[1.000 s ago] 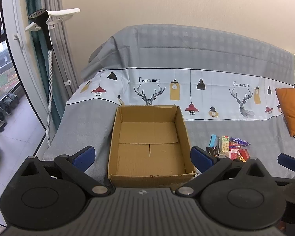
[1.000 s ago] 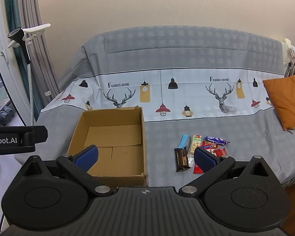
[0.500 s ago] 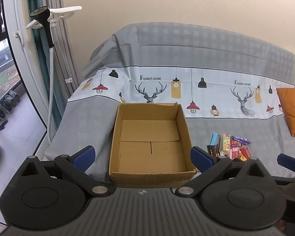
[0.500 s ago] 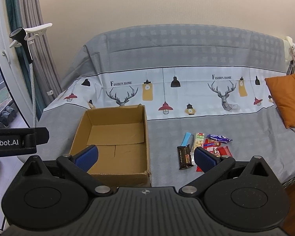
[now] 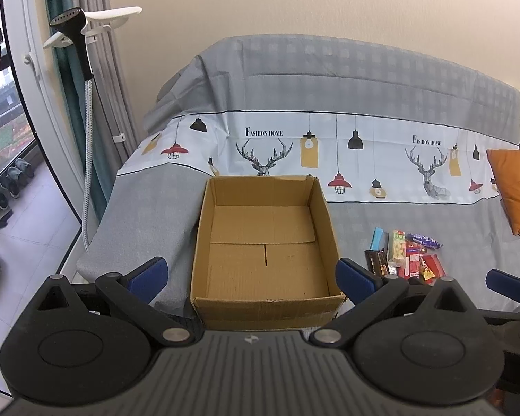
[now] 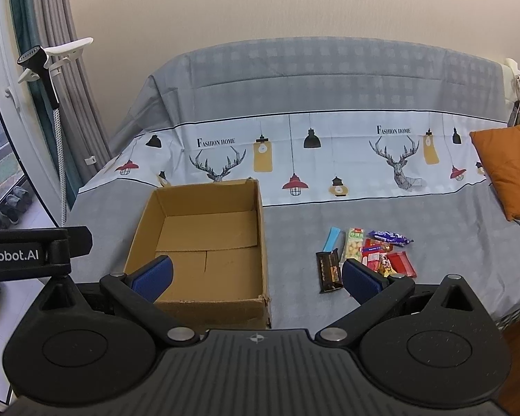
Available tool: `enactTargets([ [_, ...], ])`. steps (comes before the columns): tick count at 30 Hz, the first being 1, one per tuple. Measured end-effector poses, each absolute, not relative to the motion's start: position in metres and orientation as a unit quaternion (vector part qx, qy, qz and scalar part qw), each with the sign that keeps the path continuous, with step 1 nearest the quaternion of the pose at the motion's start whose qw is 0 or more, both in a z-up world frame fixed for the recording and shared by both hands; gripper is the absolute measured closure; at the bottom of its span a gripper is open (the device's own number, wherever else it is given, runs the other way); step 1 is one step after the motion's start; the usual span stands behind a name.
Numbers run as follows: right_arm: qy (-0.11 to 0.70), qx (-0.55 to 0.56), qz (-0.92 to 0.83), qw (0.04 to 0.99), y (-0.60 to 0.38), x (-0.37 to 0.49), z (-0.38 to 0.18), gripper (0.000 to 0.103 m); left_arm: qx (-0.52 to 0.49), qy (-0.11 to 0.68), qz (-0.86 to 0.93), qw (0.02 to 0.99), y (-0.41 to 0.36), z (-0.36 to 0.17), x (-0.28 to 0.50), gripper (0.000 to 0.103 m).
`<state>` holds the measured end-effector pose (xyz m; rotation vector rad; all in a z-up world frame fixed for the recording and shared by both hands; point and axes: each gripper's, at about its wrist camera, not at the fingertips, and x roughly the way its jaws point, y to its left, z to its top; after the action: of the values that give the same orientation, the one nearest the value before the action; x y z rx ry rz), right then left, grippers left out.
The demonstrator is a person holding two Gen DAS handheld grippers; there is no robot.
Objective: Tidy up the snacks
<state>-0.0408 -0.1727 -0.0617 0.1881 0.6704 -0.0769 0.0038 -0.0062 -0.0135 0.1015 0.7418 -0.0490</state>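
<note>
Both grippers are hovering in front of the sofa, w/ nothing in either. The left gripper (image 5: 252, 275) is sitting wide open, blue pads spread to either side of the cardboard box (image 5: 265, 242), not touching it. The right gripper (image 6: 258, 274) is also gaping wide, empty, its right pad (image 6: 360, 279) overlapping the near edge of the snack pile in view; contact can't be told.

The box is resting open-topped on the sofa cover (image 6: 294, 215), near the seat's front edge, flaps folded flat inside, no snacks in it. The snacks (image 6: 365, 254) are lying in a loose cluster on the grey seat, right of the box & apart from it: a dark brown bar (image 6: 328, 270) nearest the box, a light blue stick (image 6: 332, 238) behind it, a pale pack w/ green top (image 6: 353, 247), a purple wrapper (image 6: 388, 236) at the back, red packs (image 6: 402, 263) on the right side.

An orange cushion (image 6: 509, 170) is leaning at the far right. A garment steamer (image 5: 76, 34) is standing by the curtain on the left.
</note>
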Motion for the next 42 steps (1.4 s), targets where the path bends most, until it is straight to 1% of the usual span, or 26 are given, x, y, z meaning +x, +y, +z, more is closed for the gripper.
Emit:
enactTargets([
  [17,0.338,0.094,-0.032,0.936,-0.170,-0.037,-0.067,0.000,0.047,0.370,-0.026,0.928,-0.005,-0.024,0.005,0.000],
  [30,0.360,0.098,-0.039,0.927,-0.180,-0.023,-0.091,0.000,0.060,0.385,-0.035,0.920,-0.024,-0.055,0.018,0.000],
  [34,0.351,0.095,-0.045,0.930,-0.194,-0.018,-0.117,0.000,0.062,0.384,-0.045,0.920,-0.041,-0.083,0.028,0.000],
  [38,0.344,0.108,-0.044,0.932,-0.222,-0.010,-0.161,0.000,0.078,0.381,-0.049,0.920,-0.071,-0.125,0.040,0.000],
  [42,0.332,0.158,-0.034,0.929,-0.263,0.000,-0.216,0.000,0.088,0.337,-0.066,0.935,-0.106,-0.172,0.050,0.000],
])
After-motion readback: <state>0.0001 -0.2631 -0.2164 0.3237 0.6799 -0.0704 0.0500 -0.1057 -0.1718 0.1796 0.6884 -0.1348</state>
